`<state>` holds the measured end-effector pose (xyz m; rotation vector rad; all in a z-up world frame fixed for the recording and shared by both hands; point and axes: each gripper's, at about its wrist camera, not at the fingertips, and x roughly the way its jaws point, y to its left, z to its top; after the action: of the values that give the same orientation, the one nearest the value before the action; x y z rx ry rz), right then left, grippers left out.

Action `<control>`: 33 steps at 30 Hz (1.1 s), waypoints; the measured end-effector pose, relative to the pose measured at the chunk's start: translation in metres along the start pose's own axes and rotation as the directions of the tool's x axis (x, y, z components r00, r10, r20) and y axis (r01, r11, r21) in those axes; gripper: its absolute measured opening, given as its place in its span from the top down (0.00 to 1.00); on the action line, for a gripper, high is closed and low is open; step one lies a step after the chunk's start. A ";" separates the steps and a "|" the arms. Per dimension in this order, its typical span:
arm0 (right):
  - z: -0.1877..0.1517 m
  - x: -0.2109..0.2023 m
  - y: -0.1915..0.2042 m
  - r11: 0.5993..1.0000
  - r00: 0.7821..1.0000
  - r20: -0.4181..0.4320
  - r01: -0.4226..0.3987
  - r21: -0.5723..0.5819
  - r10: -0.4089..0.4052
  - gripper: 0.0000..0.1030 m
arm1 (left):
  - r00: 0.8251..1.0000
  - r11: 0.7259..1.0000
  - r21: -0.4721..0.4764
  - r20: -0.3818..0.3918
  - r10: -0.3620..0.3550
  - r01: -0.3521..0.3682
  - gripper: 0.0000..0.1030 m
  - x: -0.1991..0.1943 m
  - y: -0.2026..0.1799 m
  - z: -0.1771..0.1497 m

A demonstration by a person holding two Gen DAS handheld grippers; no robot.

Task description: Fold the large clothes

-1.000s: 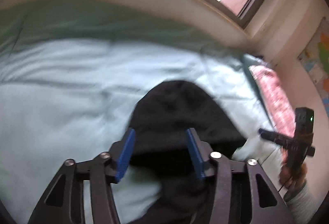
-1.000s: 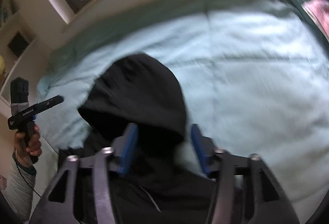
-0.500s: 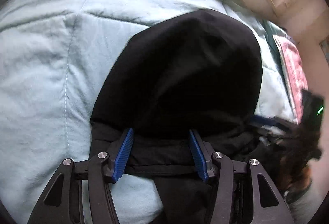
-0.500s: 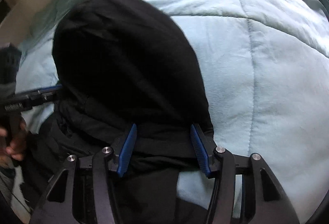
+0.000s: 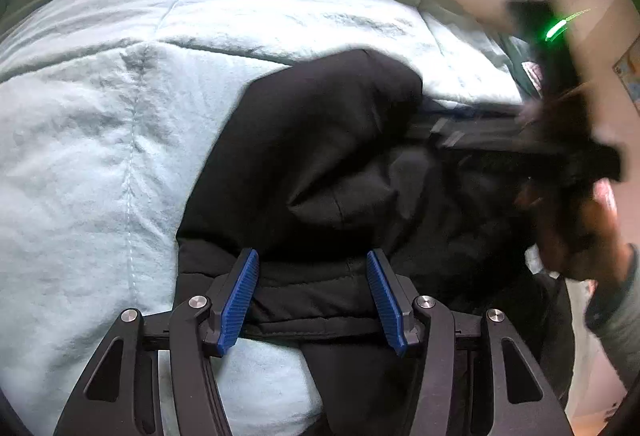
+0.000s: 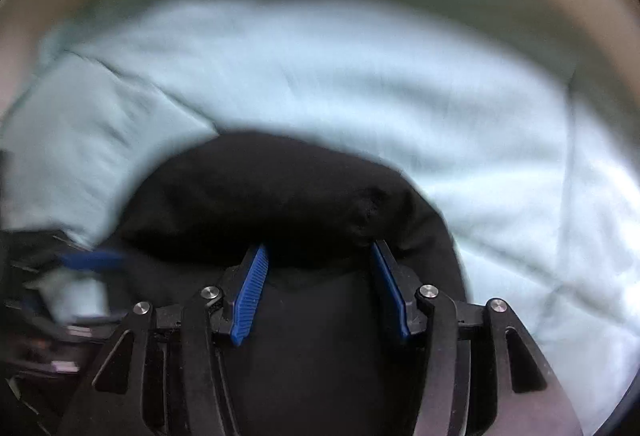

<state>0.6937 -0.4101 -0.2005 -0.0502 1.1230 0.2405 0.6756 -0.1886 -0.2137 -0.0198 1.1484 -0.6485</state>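
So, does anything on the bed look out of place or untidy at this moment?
Only the black hooded garment: it lies bunched on the light blue quilt, its hood crumpled and creased rather than flat. I see no damage or spill. The right wrist view is blurred.

You have a bed [image 5: 100, 156] covered by a pale blue quilted comforter [image 6: 400, 96], and directly on it lies a crumpled black hooded jacket [image 5: 320, 164].

One black garment [image 5: 320, 156] lies at frame centre; one pale blue quilt [image 5: 100, 156] fills the left and top. Two claws show: the left claw [image 5: 312, 296] at bottom centre; the right claw [image 5: 436, 116], blurred, at right.
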 end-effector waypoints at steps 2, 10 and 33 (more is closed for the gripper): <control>-0.009 0.002 -0.007 0.999 1.000 0.024 -0.021 0.029 0.020 0.45 | 1.000 1.000 -0.005 0.000 -0.005 0.005 0.44 0.000 0.000 -0.001; -0.048 -0.096 -0.027 0.995 0.986 0.144 -0.090 0.050 0.082 0.44 | 0.993 0.994 0.041 0.066 -0.101 0.099 0.44 -0.064 -0.002 0.005; -0.066 -0.126 -0.080 0.948 0.956 0.150 -0.276 0.159 0.253 0.31 | 0.994 0.991 0.081 0.022 -0.105 0.103 0.33 -0.088 0.051 0.064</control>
<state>0.6015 -0.5193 -0.1229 0.2748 1.0180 0.3765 0.7317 -0.1239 -0.1297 -0.0206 1.1012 -0.7841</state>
